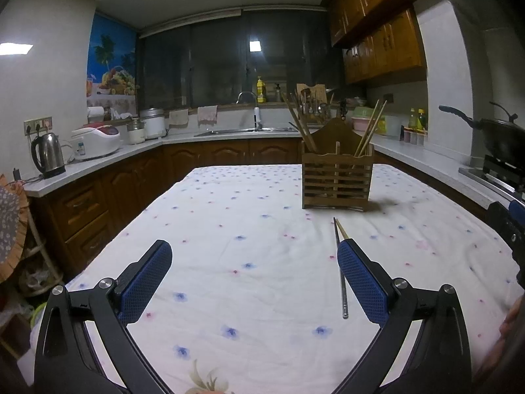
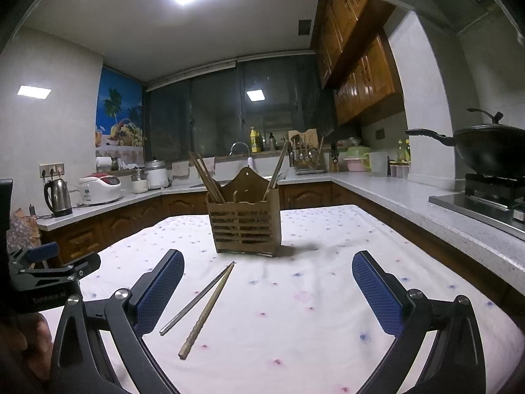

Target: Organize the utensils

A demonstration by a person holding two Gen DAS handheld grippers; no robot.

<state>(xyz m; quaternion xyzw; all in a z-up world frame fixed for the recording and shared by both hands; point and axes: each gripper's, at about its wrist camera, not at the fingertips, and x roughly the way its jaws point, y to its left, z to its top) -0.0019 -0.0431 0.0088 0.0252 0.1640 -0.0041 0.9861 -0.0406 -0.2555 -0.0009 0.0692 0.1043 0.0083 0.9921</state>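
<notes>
Pointing toward holder (image 2: 244, 221): chopsticks (image 2: 203, 305)

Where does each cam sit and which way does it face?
Left wrist: on the left gripper, facing the wooden holder; its open fingers show, right gripper at right edge.
Right wrist: on the right gripper, same heading; open fingers show, left gripper at left edge.
Shared: holder, metal chopstick, wooden chopstick, tablecloth.
</notes>
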